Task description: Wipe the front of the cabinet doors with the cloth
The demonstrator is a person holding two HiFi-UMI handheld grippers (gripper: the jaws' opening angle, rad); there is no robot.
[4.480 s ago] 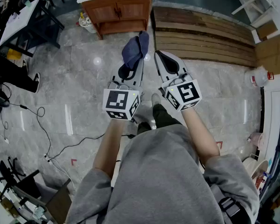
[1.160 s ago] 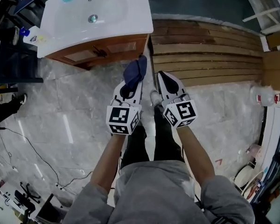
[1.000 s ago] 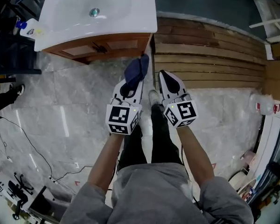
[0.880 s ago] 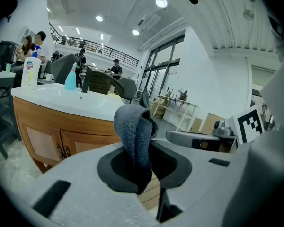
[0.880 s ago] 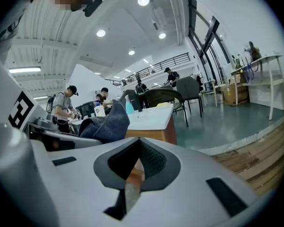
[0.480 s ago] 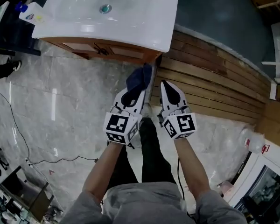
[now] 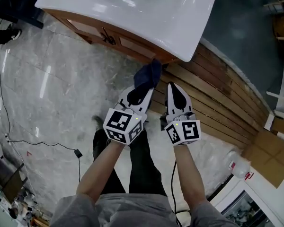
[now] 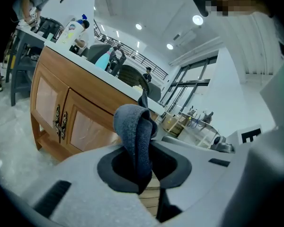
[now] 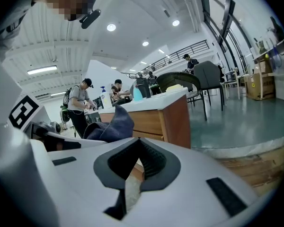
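Note:
The wooden cabinet (image 7: 114, 36) under a white sink top (image 7: 146, 8) stands at the top of the head view, its doors with dark handles (image 8: 61, 122) facing me. My left gripper (image 7: 143, 88) is shut on a dark blue cloth (image 7: 149, 74), which sticks up from between the jaws (image 8: 135, 136) a short way in front of the cabinet's right corner. The right gripper (image 7: 173, 88) hangs beside it, shut with nothing in it. In the right gripper view the cloth (image 9: 111, 124) shows at the left, before the cabinet's end (image 9: 165, 119).
A platform of wooden slats (image 7: 217, 103) runs to the right of the cabinet. A black cable (image 7: 42, 143) lies on the grey stone floor at the left. Cardboard (image 7: 270, 160) sits at the far right. Bottles (image 8: 72, 31) stand on the sink top; people stand behind.
The cabinet has come much closer and now fills the top of the head view. Both grippers moved toward it together, and the left one still holds the cloth.

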